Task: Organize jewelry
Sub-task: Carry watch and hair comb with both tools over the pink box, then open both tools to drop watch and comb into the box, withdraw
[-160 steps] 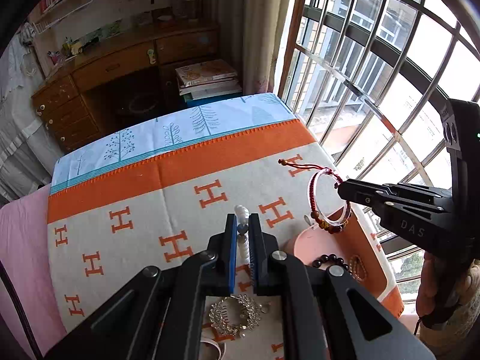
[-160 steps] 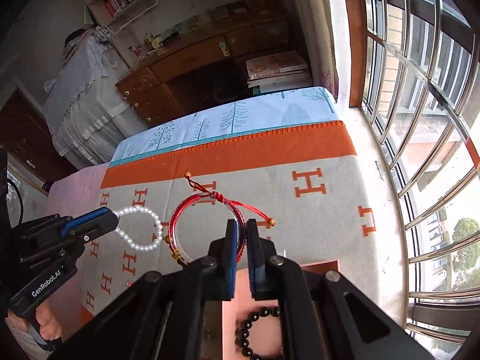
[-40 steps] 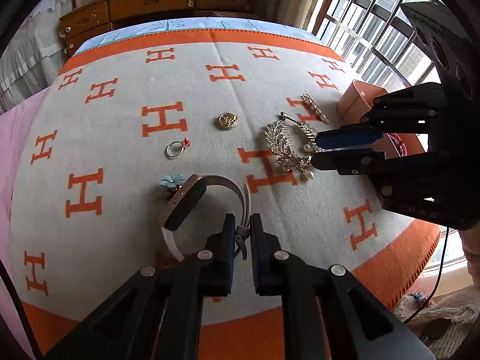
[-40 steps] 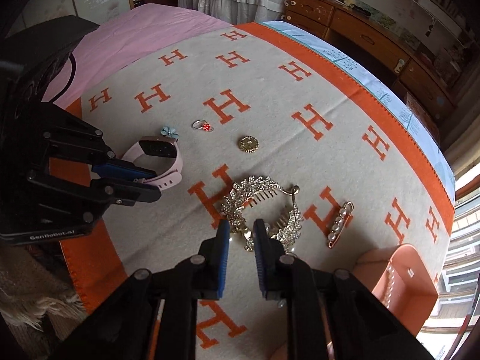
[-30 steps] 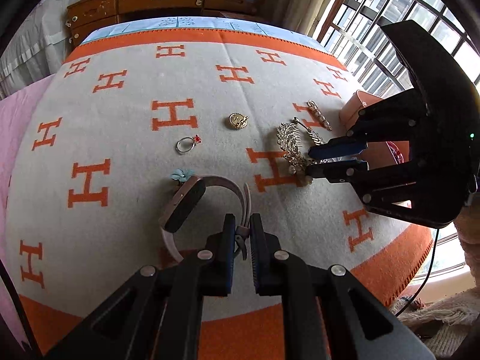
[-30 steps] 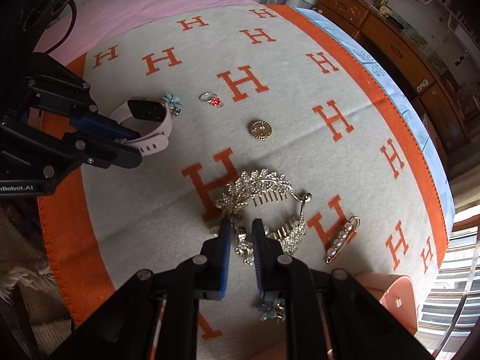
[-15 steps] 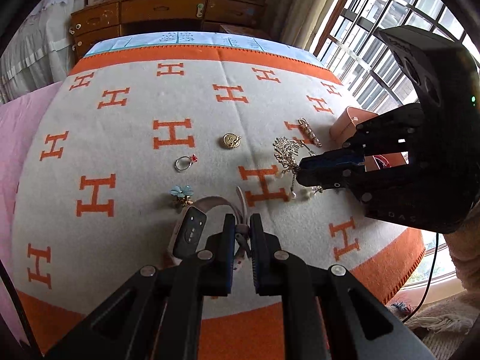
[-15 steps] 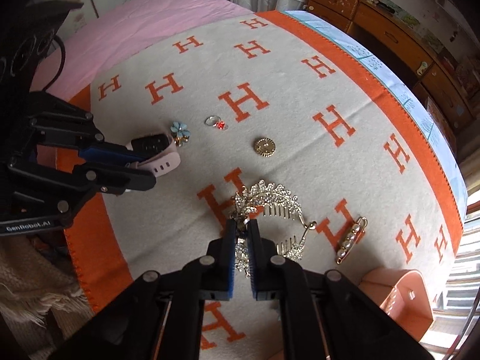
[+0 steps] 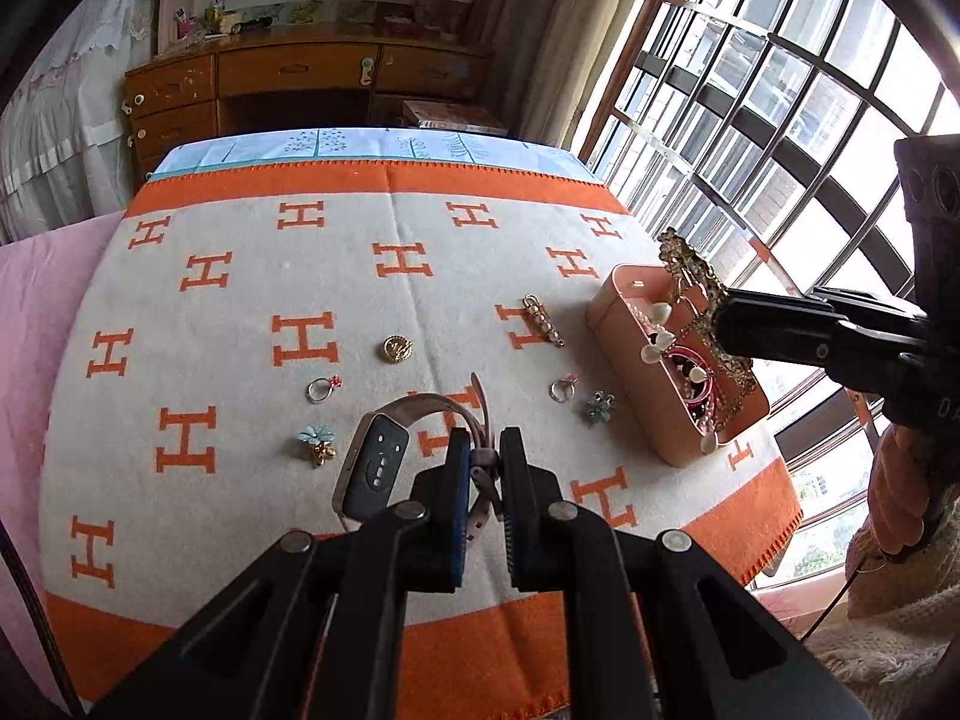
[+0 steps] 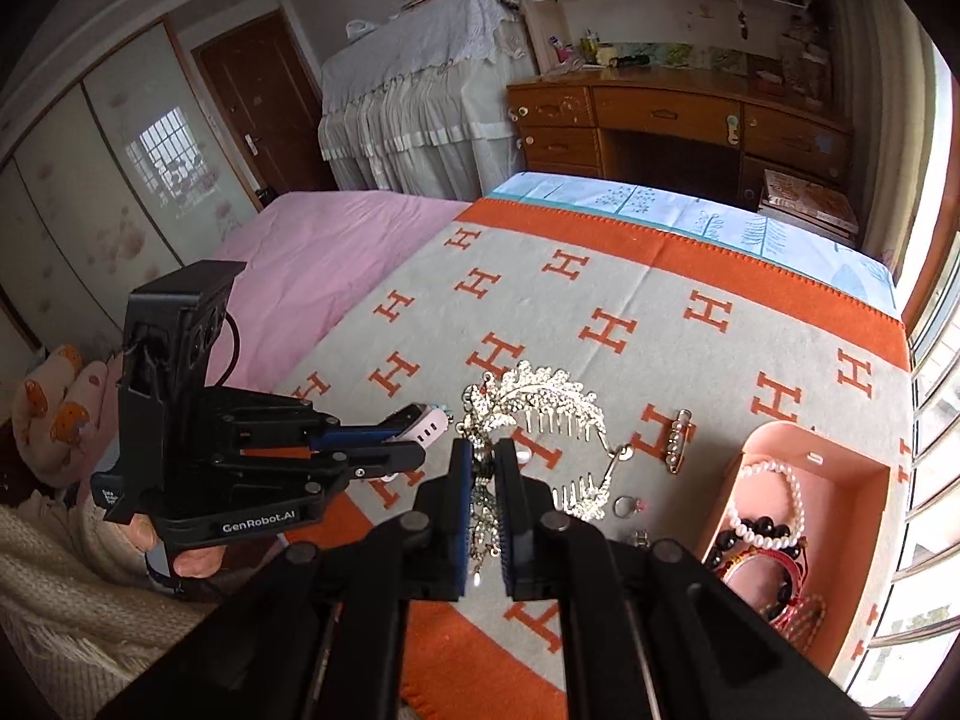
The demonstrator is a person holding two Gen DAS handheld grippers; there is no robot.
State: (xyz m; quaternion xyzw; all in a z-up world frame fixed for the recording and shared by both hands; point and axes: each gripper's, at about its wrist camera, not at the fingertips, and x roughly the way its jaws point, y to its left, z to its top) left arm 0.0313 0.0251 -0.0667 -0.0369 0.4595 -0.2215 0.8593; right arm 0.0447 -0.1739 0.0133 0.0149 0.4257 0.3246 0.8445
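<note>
A pink-strapped smartwatch (image 9: 384,462) is clamped by its strap between the fingers of the left claw (image 9: 485,480) and is held above the orange-and-cream blanket (image 9: 240,276) spread over the bed. A gold leaf-shaped hair comb (image 10: 540,402) with dangling crystal strands is gripped between the closed fingers of the right claw (image 10: 483,486); in the left wrist view it is seen hanging over the pink tray (image 9: 606,306), which rests on the blanket at the window side. Inside the tray, a pearl bracelet (image 10: 780,492), a dark bead bracelet (image 10: 750,531) and a red string bracelet (image 10: 774,570) are seen. Loose pieces are scattered on the blanket near the tray: a pearl bar brooch (image 9: 542,319), a round gold brooch (image 9: 396,349), a ring with a red stone (image 9: 321,388), a second ring (image 9: 563,389), and two small blue flower pieces (image 9: 316,443) (image 9: 600,405). A wooden desk (image 9: 300,78) is seen beyond the bed's far end, and a barred window (image 9: 780,120) runs along the side.
</note>
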